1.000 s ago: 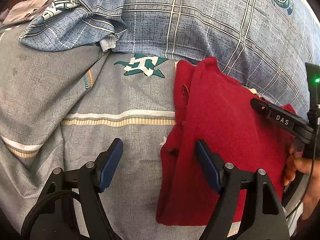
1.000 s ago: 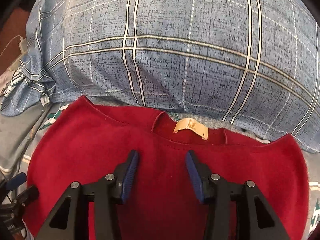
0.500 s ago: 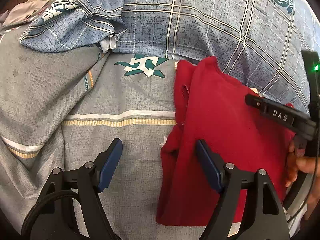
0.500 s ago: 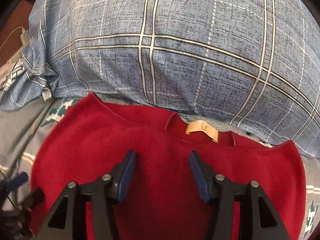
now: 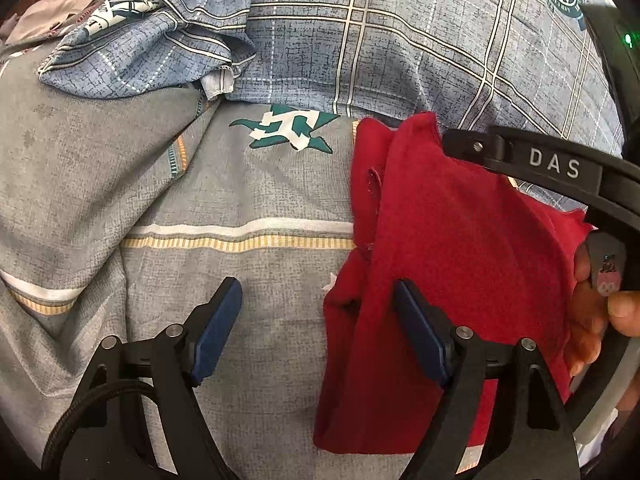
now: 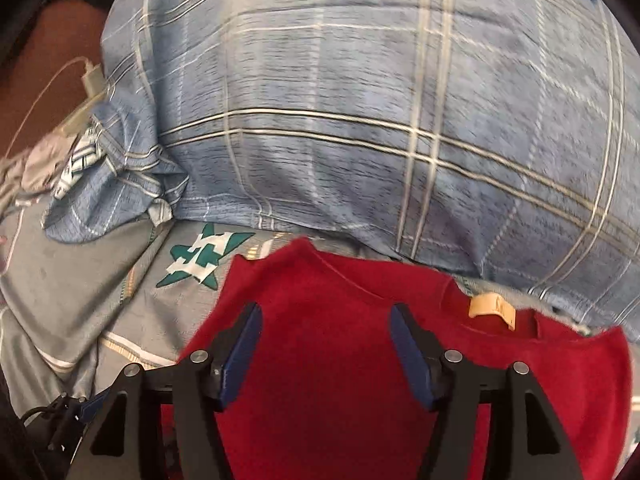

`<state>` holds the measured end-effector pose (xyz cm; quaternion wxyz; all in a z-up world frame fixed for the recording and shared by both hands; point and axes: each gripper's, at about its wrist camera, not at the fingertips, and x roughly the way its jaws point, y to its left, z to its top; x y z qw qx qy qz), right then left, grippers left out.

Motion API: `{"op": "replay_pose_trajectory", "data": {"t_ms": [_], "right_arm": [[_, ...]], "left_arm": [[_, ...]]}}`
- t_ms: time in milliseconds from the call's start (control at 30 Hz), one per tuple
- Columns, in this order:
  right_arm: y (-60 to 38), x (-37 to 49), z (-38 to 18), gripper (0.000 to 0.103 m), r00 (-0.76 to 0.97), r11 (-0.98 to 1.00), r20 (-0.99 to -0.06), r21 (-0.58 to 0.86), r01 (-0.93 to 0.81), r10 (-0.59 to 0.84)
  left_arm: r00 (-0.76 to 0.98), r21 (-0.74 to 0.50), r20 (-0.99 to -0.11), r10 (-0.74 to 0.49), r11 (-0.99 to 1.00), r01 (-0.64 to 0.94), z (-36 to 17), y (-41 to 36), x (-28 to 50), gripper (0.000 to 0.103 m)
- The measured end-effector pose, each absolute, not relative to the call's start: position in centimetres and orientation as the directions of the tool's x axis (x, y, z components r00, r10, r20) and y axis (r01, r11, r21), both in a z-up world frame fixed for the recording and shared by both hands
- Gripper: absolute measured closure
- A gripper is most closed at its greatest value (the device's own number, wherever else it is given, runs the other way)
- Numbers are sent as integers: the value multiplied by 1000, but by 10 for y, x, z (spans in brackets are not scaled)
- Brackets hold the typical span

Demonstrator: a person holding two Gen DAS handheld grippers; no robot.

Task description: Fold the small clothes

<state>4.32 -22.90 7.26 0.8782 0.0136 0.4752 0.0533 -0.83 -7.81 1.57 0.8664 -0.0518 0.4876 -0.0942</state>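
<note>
left gripper [image 5: 318, 322] wide open, empty | right gripper [image 6: 326, 340] jaws just been opening, gripping nothing | red garment [image 5: 452, 248] on the bedsheet [image 5: 240, 184], below right gripper, its folded edge between left jaws | progress: apparently folded in half; further folds likely left

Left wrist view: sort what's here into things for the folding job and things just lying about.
For the job:
red garment
left gripper, jaws open
right gripper, jaws just opening, empty

Lying about:
blue plaid pillow
grey bedsheet
crumpled blue cloth
</note>
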Motion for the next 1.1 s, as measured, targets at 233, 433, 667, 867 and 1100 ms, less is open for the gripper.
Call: {"op": "replay_pose_trajectory", "data": {"t_ms": [233,433,667,867,1100], "right_arm": [[-210,60,63,37,507,982,-842,144,-123,187],[-183,88,29,30,419,985,-895,102,-142,153],[-174,85,21,57,473,983,-873,40,-179,121],[-199,65,56,85,509,965,-824,162,-207,248],[-226,50,82,86,530,951,-790,237,-200,309]], "left_arm": [[506,-184,-835,-215,977,111,15,-78,-6,22],[498,-200,-837,-225,974,104,15,-77,-6,22],[497,-228,-831,-250,968,107,14,-82,-5,22],[498,-254,-813,-302,953,164,14,-96,-5,22],[497,-328,-782,-377,926,188,13,-100,0,25]]}}
